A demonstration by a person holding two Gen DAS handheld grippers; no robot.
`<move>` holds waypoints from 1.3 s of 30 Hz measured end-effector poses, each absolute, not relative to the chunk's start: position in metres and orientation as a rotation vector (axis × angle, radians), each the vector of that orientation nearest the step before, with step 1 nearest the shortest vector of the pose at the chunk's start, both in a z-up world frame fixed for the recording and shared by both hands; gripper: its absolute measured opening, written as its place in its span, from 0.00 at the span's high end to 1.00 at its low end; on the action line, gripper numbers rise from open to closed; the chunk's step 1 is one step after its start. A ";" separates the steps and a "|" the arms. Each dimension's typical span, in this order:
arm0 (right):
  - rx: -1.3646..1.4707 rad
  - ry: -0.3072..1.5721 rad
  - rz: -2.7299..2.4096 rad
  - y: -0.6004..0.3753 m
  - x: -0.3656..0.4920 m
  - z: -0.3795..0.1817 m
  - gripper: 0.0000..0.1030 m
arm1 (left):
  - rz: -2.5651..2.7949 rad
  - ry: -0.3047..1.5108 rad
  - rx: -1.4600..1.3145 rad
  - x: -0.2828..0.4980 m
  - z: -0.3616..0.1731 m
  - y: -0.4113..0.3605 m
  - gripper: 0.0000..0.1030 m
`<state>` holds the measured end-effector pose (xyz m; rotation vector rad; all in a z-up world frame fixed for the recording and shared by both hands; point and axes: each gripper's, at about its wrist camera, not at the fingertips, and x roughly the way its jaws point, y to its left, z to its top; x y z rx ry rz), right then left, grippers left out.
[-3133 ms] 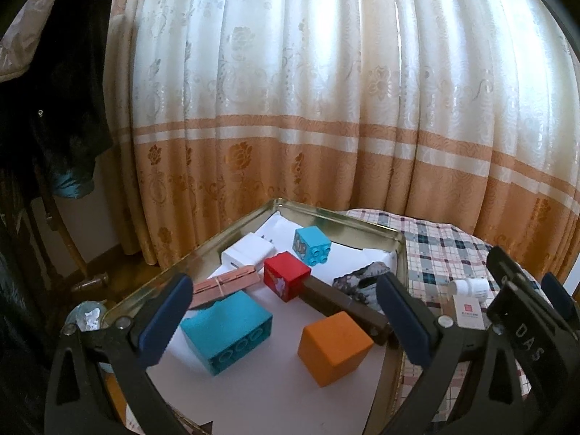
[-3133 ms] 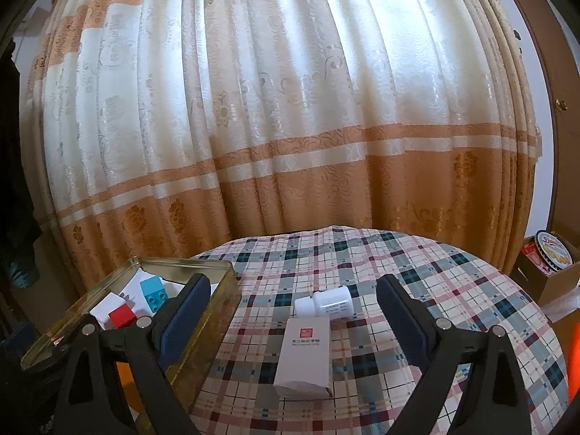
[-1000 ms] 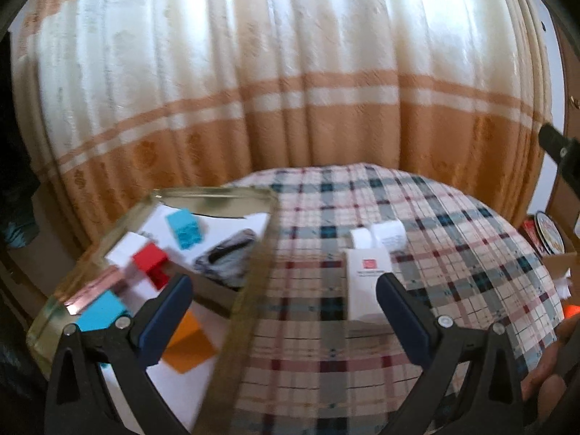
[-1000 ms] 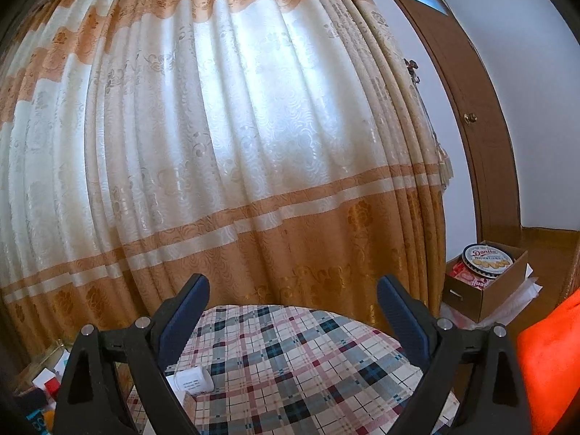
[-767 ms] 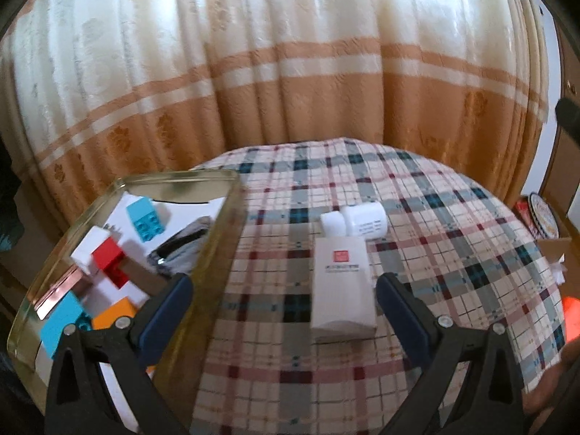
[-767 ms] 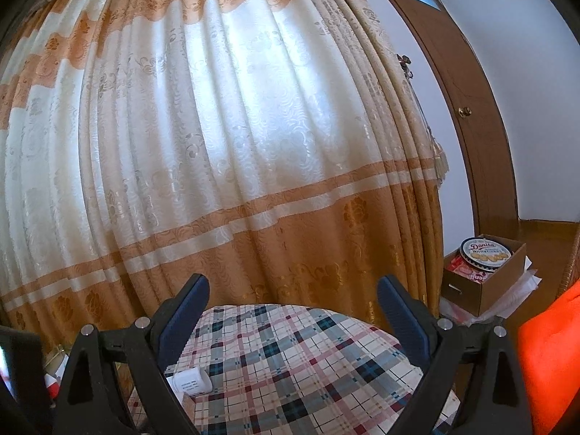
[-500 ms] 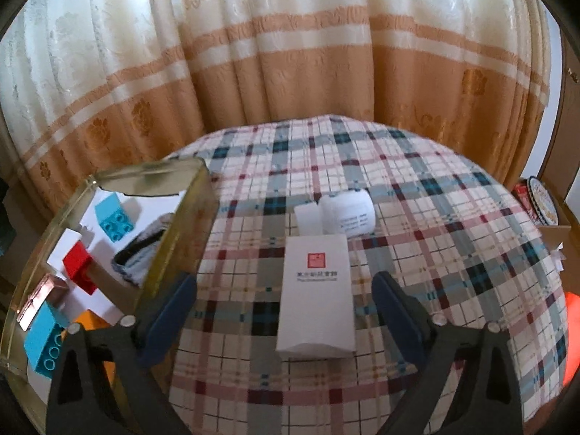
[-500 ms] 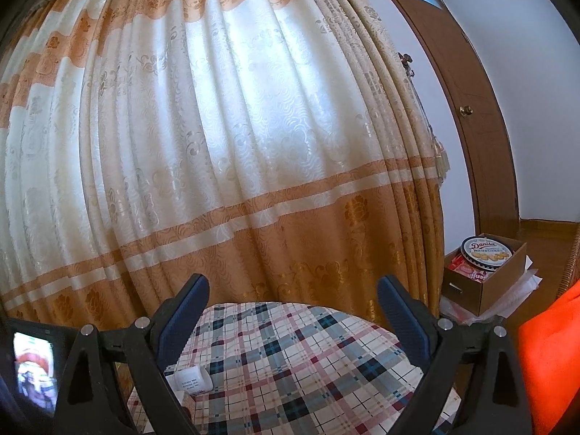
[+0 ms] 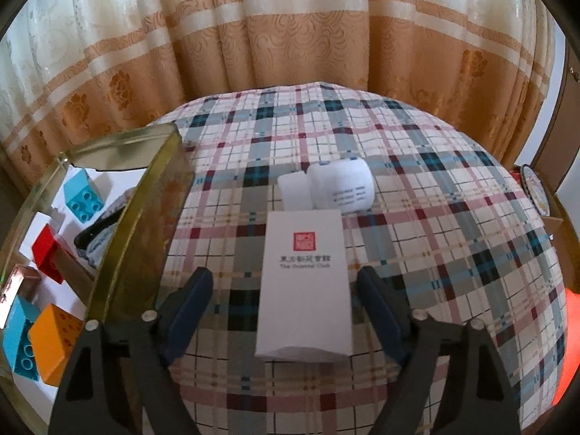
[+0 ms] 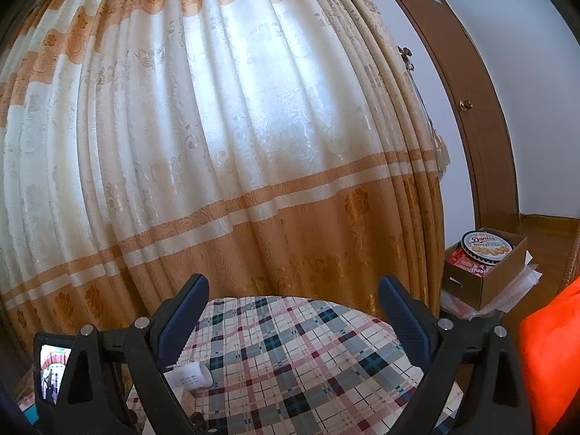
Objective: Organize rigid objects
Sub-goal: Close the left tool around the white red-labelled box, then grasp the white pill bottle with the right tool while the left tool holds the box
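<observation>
Straddling the white box on the plaid tablecloth, the left gripper has just been narrowing its jaws, pads on either side of the box but not yet pressing it. Just beyond the box lies a white bottle on its side. Left of the box sits the gold tin holding colored blocks. The right gripper hangs open and empty above the tablecloth, facing the curtain.
</observation>
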<state>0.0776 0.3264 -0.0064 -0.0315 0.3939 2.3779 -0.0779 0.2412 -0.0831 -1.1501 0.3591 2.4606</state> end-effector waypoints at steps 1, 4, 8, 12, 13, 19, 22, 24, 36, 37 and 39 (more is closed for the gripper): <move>-0.035 0.401 2.375 0.328 0.078 -0.007 0.07 | 2.444 0.348 -1.146 -0.077 -0.083 0.241 0.28; -0.042 0.416 2.365 0.330 0.078 -0.008 0.07 | 2.412 0.330 -1.136 -0.076 -0.083 0.241 0.39; -0.051 0.428 2.359 0.331 0.076 -0.009 0.07 | 2.378 0.320 -1.119 -0.075 -0.082 0.242 0.60; -0.059 0.439 2.351 0.333 0.077 -0.009 0.07 | 2.375 0.306 -1.124 -0.075 -0.081 0.239 0.60; -0.061 0.442 2.348 0.333 0.076 -0.010 0.07 | 2.373 0.291 -1.126 -0.075 -0.081 0.237 0.60; -0.088 0.463 2.331 0.338 0.074 -0.012 0.06 | 2.359 0.181 -1.075 -0.060 -0.075 0.219 0.60; -0.122 0.492 2.308 0.344 0.071 -0.016 0.06 | 2.383 0.176 -1.016 -0.052 -0.068 0.215 0.60; -0.134 0.516 2.296 0.348 0.072 -0.018 0.07 | 2.397 0.161 -0.961 -0.045 -0.061 0.210 0.60; -0.340 0.545 2.413 0.344 0.038 -0.025 0.07 | 2.420 -0.008 -0.775 -0.028 -0.018 0.143 0.60; -0.407 0.542 2.436 0.340 0.028 -0.028 0.07 | 2.432 -0.012 -0.759 -0.028 -0.015 0.140 0.60; -0.500 0.526 2.469 0.332 0.014 -0.031 0.07 | 2.453 -0.022 -0.740 -0.029 -0.010 0.133 0.60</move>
